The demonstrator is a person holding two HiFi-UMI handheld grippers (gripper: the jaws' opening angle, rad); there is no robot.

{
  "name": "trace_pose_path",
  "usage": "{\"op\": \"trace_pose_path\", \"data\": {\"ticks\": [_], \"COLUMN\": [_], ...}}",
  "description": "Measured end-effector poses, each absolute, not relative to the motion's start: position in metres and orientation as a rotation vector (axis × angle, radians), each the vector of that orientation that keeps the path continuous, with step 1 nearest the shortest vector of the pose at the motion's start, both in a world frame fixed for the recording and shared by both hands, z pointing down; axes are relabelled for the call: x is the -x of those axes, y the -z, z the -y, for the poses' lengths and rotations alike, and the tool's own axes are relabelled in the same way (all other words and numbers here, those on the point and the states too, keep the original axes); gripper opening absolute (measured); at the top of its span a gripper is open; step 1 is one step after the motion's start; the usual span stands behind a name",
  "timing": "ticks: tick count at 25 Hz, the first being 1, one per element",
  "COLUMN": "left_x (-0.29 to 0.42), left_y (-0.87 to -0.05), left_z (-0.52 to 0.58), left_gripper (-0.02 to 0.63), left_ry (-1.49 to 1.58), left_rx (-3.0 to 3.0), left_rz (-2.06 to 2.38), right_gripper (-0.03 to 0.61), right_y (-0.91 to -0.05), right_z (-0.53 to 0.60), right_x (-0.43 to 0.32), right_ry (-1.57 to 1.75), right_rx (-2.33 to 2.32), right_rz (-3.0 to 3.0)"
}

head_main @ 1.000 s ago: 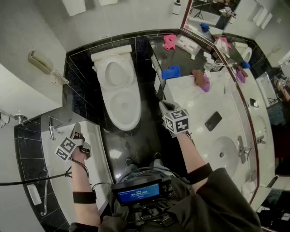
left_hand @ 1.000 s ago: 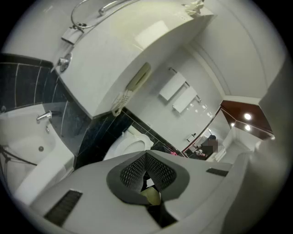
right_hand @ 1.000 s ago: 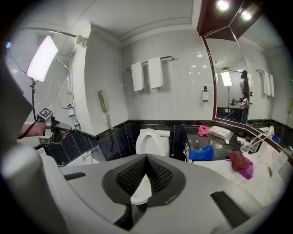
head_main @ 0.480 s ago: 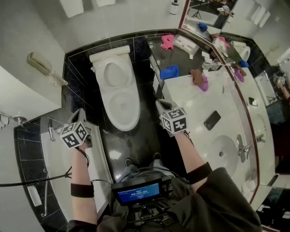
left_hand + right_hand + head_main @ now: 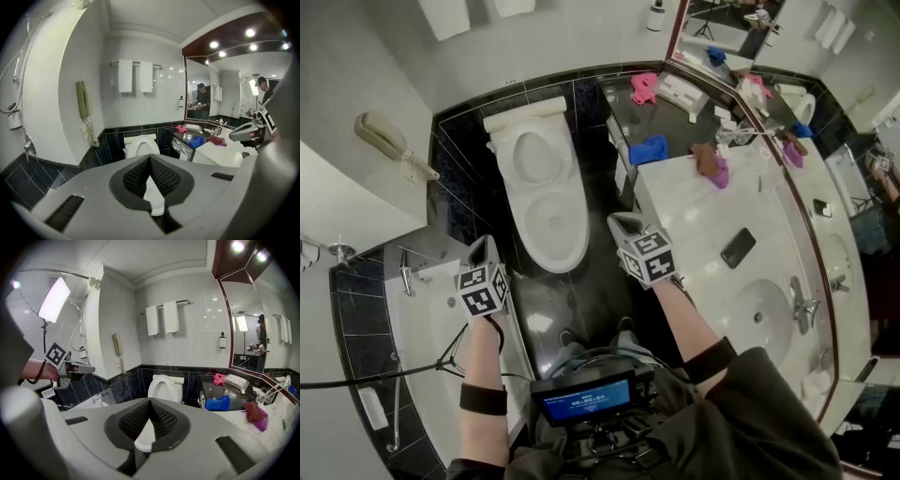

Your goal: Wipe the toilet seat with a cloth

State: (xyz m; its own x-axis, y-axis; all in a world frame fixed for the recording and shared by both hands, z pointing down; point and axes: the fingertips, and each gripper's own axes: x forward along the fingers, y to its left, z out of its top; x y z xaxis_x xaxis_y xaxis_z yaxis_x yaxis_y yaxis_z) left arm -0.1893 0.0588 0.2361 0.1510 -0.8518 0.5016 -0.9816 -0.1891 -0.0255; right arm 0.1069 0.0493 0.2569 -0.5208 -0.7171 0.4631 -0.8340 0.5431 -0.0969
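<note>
Hovering by the toilet seat [image 5: 551, 225], left tool [image 5: 481, 245] and right tool [image 5: 620, 223] both closed, empty; we risk wiping clothless, since the blue cloth [image 5: 649, 150] lies well apart.

Toilet [image 5: 548, 216] centre; bathtub [image 5: 422, 337] left; counter [image 5: 703, 234] with sink [image 5: 764, 319] right; cloths [image 5: 649, 149] on shelf [image 5: 675, 117] behind counter.

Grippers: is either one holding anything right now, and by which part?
Nothing is held. The left gripper and the right gripper are both shut and empty; the blue cloth lies on the dark counter.
</note>
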Motion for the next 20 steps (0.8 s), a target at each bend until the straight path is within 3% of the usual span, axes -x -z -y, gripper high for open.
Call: {"op": "trace_pose_path", "data": {"ticks": [12,20], "left_x": [0.173,0.113], "left_y": [-0.244,-0.248], "left_z": [-0.061,-0.046], "left_gripper": [0.0,0.002], "left_ry": [-0.607,-0.636], "left_rx": [-2.15,-2.208], "left_rz": [1.712,1.647], "right_gripper": [0.015,0.015], "right_y": [-0.264,-0.271], "right_z": [-0.053,-0.054], "right_x": [-0.116,-0.164], "right_ry": [-0.46,-0.47], "right_rx": [-1.284,-1.323], "right_rz": [2.399,2.378]}}
